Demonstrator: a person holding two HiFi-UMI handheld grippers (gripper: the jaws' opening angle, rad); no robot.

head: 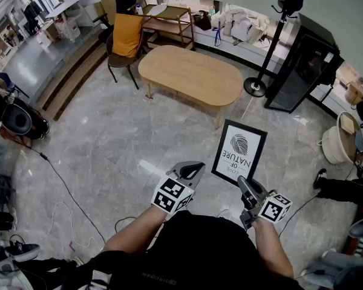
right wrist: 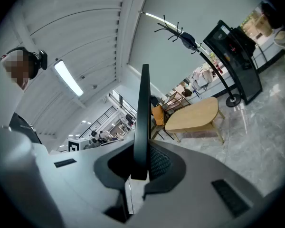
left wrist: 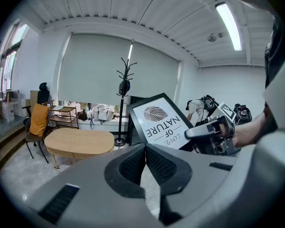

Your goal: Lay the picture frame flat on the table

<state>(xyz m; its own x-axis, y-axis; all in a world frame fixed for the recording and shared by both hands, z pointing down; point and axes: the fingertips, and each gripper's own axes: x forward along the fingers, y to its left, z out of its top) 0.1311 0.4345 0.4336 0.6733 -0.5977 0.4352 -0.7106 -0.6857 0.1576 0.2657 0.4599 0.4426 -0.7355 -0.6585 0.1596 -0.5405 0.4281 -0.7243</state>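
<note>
A black picture frame with a white leaf print hangs in the air above the grey floor, held at its near edge by my right gripper. In the right gripper view the frame shows edge-on, pinched between the jaws of the right gripper. My left gripper is shut with nothing in it, to the left of the frame and apart from it. From the left gripper view, the left gripper looks at the frame's front. The oval wooden table stands ahead across the floor.
A chair with an orange cushion stands left of the table, and a wooden shelf behind it. A coat stand and a dark cabinet are to the right. Cables trail over the floor at left. A person's legs lie at right.
</note>
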